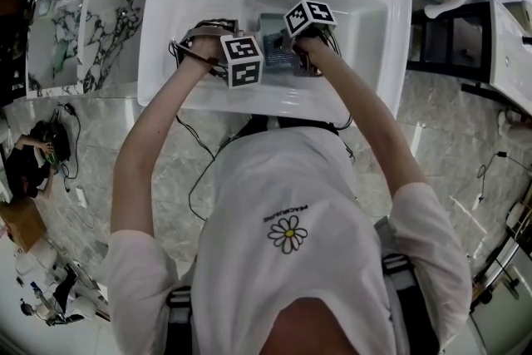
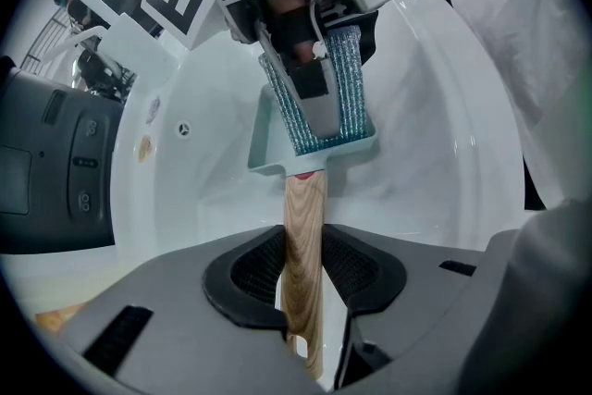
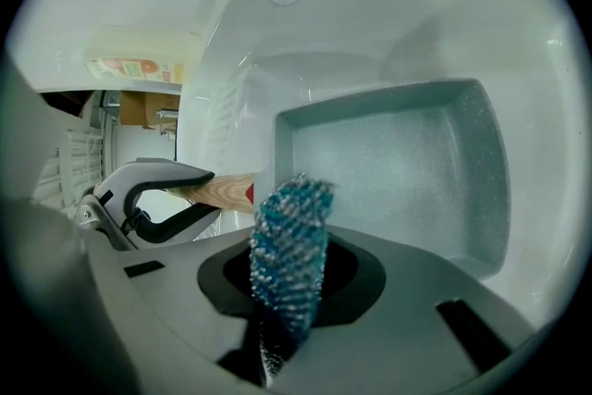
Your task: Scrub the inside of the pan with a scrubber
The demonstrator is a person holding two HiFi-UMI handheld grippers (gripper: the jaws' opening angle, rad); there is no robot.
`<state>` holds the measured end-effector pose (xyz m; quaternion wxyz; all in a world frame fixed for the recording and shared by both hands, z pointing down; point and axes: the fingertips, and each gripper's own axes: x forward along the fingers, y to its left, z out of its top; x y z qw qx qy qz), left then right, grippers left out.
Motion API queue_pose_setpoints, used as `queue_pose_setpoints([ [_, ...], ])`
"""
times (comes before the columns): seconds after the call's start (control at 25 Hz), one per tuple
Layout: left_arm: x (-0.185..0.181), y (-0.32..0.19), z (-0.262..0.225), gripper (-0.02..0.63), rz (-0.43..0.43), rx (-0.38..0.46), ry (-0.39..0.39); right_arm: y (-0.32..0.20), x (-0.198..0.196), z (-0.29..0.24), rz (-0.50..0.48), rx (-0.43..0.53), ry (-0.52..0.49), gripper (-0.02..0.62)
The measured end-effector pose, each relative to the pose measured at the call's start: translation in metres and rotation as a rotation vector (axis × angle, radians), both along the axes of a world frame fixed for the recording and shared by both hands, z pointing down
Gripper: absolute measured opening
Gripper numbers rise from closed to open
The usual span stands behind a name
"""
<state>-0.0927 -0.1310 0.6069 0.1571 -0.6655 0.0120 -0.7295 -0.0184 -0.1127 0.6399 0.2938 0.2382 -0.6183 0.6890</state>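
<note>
Head view, looking steeply down: I stand at a white sink with both arms reaching into its basin. A square, pale green pan lies on the basin floor at the middle of the sink, between my hands.

Left gripper view: my left gripper is closed partway, and its two ribbed pads pinch the pan's wooden handle from both sides. The handle runs straight toward twelve o'clock, where it meets the pan. I judge this hold is meant to pin the pan so it cannot slide or spin while it is scrubbed.

Right gripper view: my right gripper is clamped on a blue, glittery scrubber, which stands out of the jaws with its free end toward twelve o'clock. The pan's open, speckled inside fills the picture from the centre to three o'clock. The scrubber's tip sits over the pan's corner nearest the handle. I cannot tell whether it touches the pan floor. At nine o'clock the left gripper shows, closed on the handle.

Gripping the scrubber low leaves most of it free, which I judge suits reaching the pan's floor and walls. The scrubbing looks under way rather than finished.
</note>
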Motion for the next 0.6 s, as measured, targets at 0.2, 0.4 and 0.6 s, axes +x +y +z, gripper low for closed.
queue_pose_setpoints([
  [0.2, 0.000, 0.000, 0.000, 0.134, 0.004, -0.002, 0.002, -0.001, -0.006, -0.003, -0.005, 0.017, 0.001, 0.057],
  [0.4, 0.000, 0.000, 0.001, 0.133, 0.008, -0.005, 0.006, -0.003, -0.004, -0.002, 0.007, 0.026, -0.004, 0.057],
  [0.6, -0.001, -0.001, 0.002, 0.135, 0.011, -0.012, 0.004, -0.005, 0.008, -0.009, -0.004, 0.065, 0.023, 0.057],
])
